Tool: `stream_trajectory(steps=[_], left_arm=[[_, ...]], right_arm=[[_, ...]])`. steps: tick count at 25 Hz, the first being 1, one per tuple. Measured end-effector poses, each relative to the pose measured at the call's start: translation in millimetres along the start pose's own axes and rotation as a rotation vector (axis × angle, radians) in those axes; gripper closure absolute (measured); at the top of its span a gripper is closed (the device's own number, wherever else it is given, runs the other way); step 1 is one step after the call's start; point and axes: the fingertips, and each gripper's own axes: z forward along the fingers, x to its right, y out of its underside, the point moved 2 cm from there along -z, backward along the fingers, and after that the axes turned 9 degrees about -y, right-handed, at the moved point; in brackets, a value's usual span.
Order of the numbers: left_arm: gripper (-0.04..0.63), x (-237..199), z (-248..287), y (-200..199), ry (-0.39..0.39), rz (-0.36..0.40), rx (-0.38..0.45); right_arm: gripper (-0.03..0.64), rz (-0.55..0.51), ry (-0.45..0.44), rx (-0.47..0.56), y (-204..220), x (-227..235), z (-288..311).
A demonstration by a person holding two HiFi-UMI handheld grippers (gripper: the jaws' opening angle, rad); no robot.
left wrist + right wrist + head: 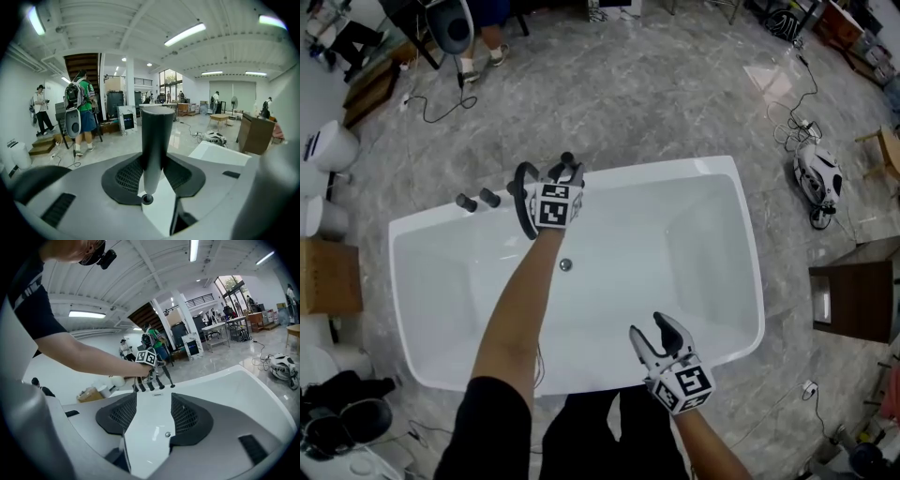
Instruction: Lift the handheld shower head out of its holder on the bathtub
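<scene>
The handheld shower head (156, 140) is a dark round handle that stands upright between my left gripper's (152, 168) pads, and the gripper is shut on it. From the head view, that left gripper (566, 171) is over the far rim of the white bathtub (431, 234), with the shower head's tip (568, 157) showing above it. A black hose (523, 204) loops down beside it. My right gripper (652, 330) hovers open near the tub's front rim, nothing between its fingers. The left gripper's marker cube (146, 358) shows in the right gripper view.
Two dark tap knobs (478, 200) stand on the far rim left of the hose. A drain (565, 265) sits in the tub floor. A white appliance with cables (817, 175), a brown cabinet (855, 302) and a cardboard box (328, 277) stand around. People are at the back.
</scene>
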Motion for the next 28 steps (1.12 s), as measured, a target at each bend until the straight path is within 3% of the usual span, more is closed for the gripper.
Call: stream_trajectory(steps=[6,13,20,28], left_arm=[[0.468,-6.9,-53.7,-52.9,-0.026,-0.057,0.055],[0.468,-17.1,-112.0,-111.3,-0.081,-0.101,0.105],[0.468,-16.3,-175.6,-176.9,-0.131,-0.111,0.167],[0.468,-10.2,-228.7,-202.0,-0.096,-0.080,0.201]], right_arm=[[0.397,-0.054,-0.056,-0.002,-22.5,-24.5,-23.5],[0.397,-0.077,-0.062,0.041,-58.3,-20.9,-59.3],[0.399,-0.182,-0.102,0.004,-92.8,-21.6,-85.0],[0.399,-0.204,-0.056,0.063,-130.3,-29.0,-95.8]])
